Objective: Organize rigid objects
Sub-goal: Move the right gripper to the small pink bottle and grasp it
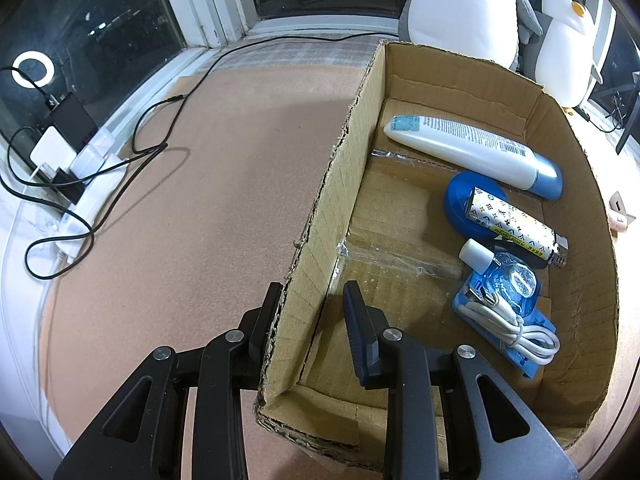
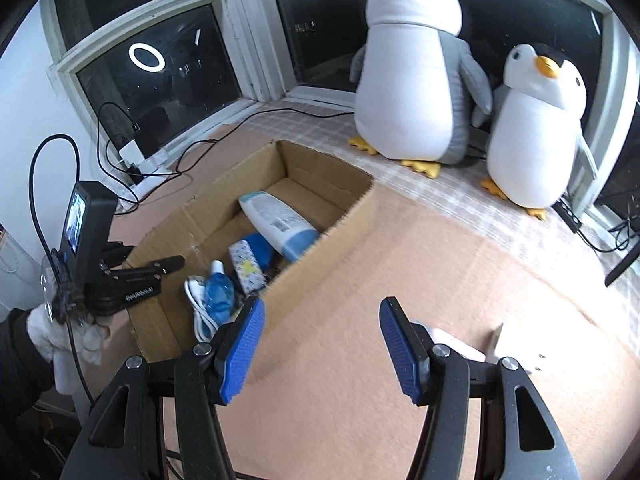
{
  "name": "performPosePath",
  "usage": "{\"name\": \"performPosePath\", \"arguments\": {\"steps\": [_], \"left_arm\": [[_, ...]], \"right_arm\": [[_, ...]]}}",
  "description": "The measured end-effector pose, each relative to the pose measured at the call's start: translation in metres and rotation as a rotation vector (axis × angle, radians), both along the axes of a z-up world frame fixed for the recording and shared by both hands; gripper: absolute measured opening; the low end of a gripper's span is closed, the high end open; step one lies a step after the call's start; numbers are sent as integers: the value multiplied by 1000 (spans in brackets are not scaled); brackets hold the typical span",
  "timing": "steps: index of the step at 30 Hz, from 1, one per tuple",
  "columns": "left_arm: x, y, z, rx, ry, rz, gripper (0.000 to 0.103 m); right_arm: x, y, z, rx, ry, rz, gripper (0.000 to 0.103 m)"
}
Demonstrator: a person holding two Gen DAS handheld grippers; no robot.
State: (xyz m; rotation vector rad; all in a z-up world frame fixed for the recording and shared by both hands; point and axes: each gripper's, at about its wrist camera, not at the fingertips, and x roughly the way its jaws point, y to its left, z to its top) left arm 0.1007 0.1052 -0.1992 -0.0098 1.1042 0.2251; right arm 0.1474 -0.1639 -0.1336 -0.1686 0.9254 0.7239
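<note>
An open cardboard box [image 1: 520, 92] [image 2: 328, 168] sits on the tan mat. It holds a white and blue lotion bottle [image 1: 472, 148] [image 2: 280, 220], a blue round lid [image 1: 460, 196], a patterned lighter [image 1: 516, 224] [image 2: 248, 268], a small blue bottle [image 1: 508, 284] [image 2: 218, 292], a coiled white cable [image 1: 520, 328] and a blue block [image 1: 540, 332]. My left gripper [image 1: 310, 292] straddles the box's left wall, one finger outside, one inside, with a gap to the inner pad. My right gripper [image 2: 320, 324] is open and empty beside the box's right wall. A pink and white object [image 2: 460, 348] lies just behind its right finger.
Two plush penguins [image 2: 412, 80] [image 2: 536, 132] stand by the window behind the box. A power strip with chargers and black cables [image 1: 80, 168] lies at the left of the mat. A pink item [image 1: 618, 212] lies right of the box.
</note>
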Motion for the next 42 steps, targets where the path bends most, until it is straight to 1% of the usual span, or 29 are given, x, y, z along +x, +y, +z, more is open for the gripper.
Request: {"name": "performPosePath", "arguments": {"steps": [5,13,18,27,28,30,32,34,35,36,40,42], "left_arm": [[0,0,0,0,1,0,28],[0,0,0,0,0,0,28],[0,1,0,-2,1,1,28],[0,1,0,-3,1,1,28],[0,1,0,-3,1,1,28],[0,1,0,-2,1,1,28],[0,1,0,-2,1,1,28],[0,1,0,-2,1,1,28],[0,1,0,-2,1,1,28],[0,1,0,-2,1,1,28],[1,1,0,-2,1,1,28],[1,1,0,-1,1,2,28]], "right_arm": [[6,-16,-10,-53,16,13,56],[37,-38,-39,-173,51,-17,56],[50,-40,-56,-230,78,2,56],[56,-29,-65,-280,77,37,55],[56,-27,-67,-285,79,38,54],[58,-25,-70,-294,91,42,48],[60,-25,-72,-302,99,40,46],[60,-26,-74,-300,116,37,39],[61,-26,-76,-299,126,36,33],[61,-27,-77,-299,135,36,30],[57,-26,-80,-299,142,35,25],[57,-26,-81,-297,144,18,18]]}}
